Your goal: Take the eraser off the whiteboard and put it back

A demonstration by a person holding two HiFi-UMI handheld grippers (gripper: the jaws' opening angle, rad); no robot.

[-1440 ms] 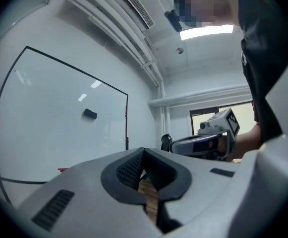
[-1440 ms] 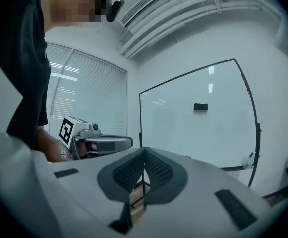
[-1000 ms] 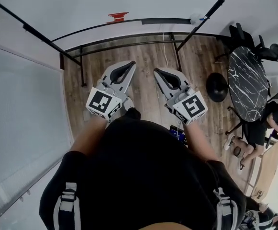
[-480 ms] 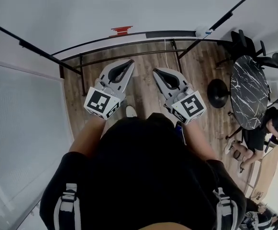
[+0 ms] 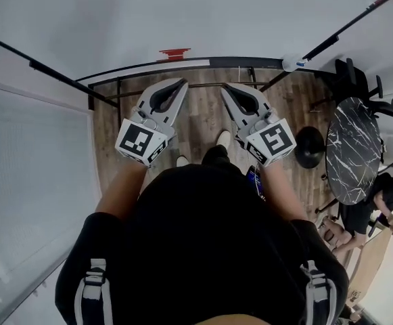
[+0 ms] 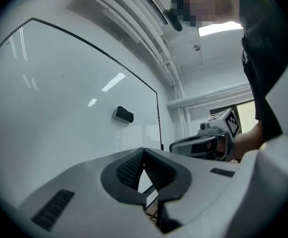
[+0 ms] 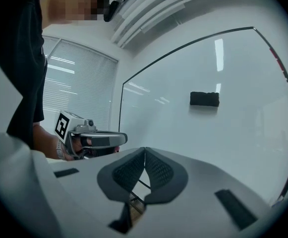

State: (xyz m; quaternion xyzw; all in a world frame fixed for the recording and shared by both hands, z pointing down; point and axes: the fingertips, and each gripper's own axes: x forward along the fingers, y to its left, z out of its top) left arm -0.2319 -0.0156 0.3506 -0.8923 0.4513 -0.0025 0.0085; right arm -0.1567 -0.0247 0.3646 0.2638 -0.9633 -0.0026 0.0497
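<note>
A black eraser (image 6: 124, 114) clings to the big whiteboard (image 6: 59, 108); in the right gripper view the eraser (image 7: 204, 98) sits high on the whiteboard (image 7: 243, 133), well ahead of the jaws. My left gripper (image 5: 184, 82) and right gripper (image 5: 224, 87) are held side by side, pointing level at the board above its floor frame. The left gripper (image 6: 144, 150) is shut and empty. The right gripper (image 7: 144, 149) is shut too, with nothing between its pads. Each gripper view catches the other one: the right gripper (image 6: 203, 145) and the left gripper (image 7: 96, 140).
A red item (image 5: 175, 53) lies on the board's bottom ledge, above black stand bars (image 5: 101, 87). A frosted glass wall (image 5: 27, 181) runs along the left. At the right are a marble round table (image 5: 352, 151), a black stool (image 5: 309, 146), chairs and a seated person (image 5: 385, 195).
The person has stepped toward the whiteboard and both grippers have moved forward with them, closer to its lower edge. Both stay shut.
</note>
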